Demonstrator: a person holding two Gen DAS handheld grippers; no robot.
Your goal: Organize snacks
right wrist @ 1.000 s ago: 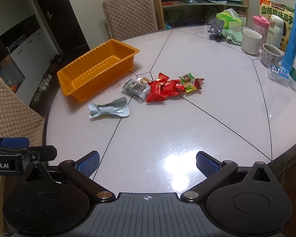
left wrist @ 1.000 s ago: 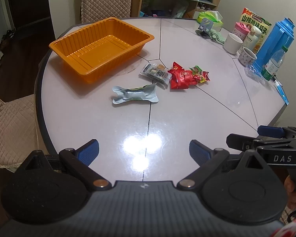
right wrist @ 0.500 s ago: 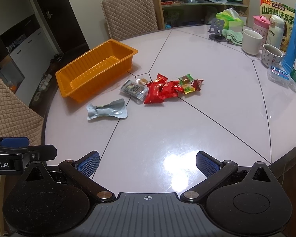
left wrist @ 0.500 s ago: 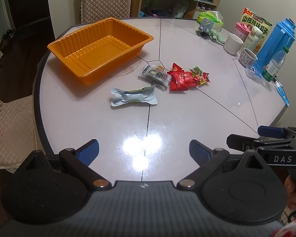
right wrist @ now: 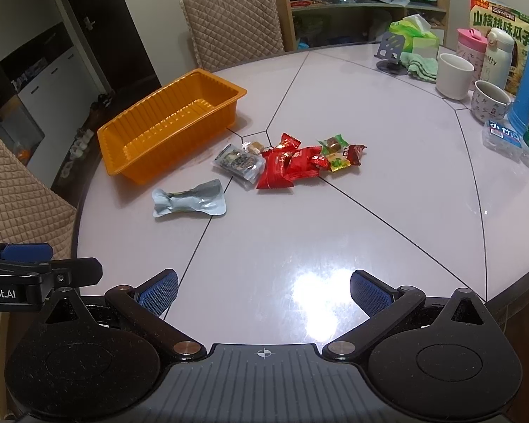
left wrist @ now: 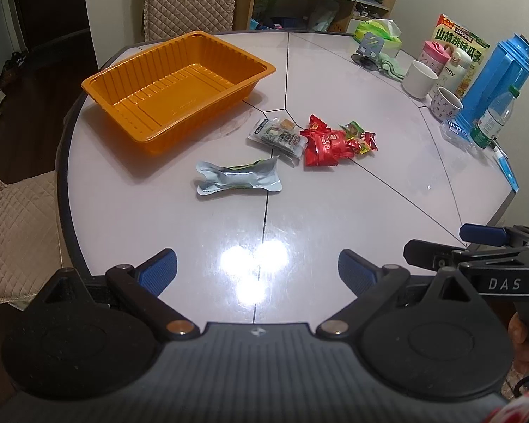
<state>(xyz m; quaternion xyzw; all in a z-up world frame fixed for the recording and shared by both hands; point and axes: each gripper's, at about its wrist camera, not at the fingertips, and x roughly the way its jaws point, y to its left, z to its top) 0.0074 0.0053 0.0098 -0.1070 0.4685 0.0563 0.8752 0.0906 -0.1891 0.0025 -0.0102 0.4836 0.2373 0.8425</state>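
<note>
- Left wrist view: I am seeing the snacks lying loose near the middle of the round table point(left wrist: 335, 218), none of them in the orange tray point(left wrist: 180, 88).
- I am reading a silver foil pouch point(left wrist: 238, 178) lying flat on its own, nearest to me and well apart from the tray.
- I am locating a clear packet with dark contents point(left wrist: 278, 137) just beyond it, touching a pile of red wrappers point(left wrist: 326, 144).
- I am noting small green and dark candies point(left wrist: 361, 137) sitting against the far side of the red pile.
- I am finding the tray standing open and holding nothing, at the far left of the table.
- I am holding the left gripper point(left wrist: 257, 269) over the near table edge, its blue-padded fingers spread wide with nothing between them.
- Right wrist view: I am holding the right gripper point(right wrist: 264, 290) likewise, fingers spread wide and gripping nothing.
- I am registering mugs point(right wrist: 455, 75), a blue flask point(left wrist: 493, 81), a water bottle point(left wrist: 493, 118) and a tissue box point(right wrist: 414, 37) crowding the far right rim.
</note>
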